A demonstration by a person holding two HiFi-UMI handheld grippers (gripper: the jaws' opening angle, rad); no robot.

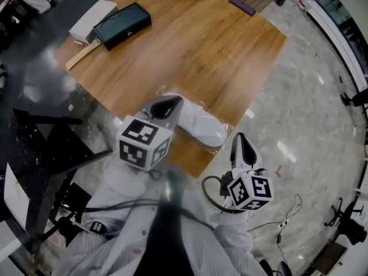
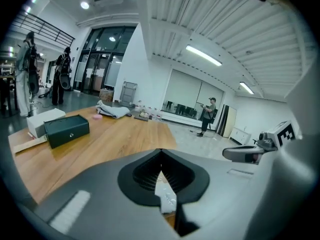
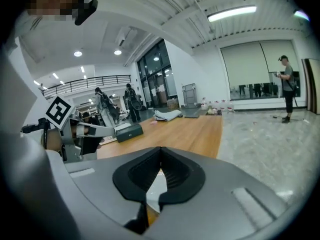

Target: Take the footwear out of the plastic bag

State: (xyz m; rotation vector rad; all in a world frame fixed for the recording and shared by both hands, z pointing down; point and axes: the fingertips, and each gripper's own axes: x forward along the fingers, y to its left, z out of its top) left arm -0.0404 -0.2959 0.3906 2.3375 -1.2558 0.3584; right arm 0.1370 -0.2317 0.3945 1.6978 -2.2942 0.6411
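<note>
1. Wooden table (image 1: 201,45) in a bright hall: at its near edge lies the white shoe (image 1: 202,126), inside the clear plastic bag (image 1: 183,99).
2. The shoe looks light and soft, the film flimsy and slippery. Pinch loose film with one gripper and take the shoe's collar with the other.
3. The fingers of the left gripper (image 1: 167,103) and right gripper (image 1: 244,145) are clenched, apparently on nothing.
4. The bag's opening can't be made out, and the left gripper hides one end of the shoe.

Dark green case (image 1: 122,25) beside white box (image 1: 92,20) on wooden table (image 1: 218,56).

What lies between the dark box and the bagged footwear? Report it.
Only bare wooden tabletop separates the dark box from the bagged footwear, as the head view shows.
</note>
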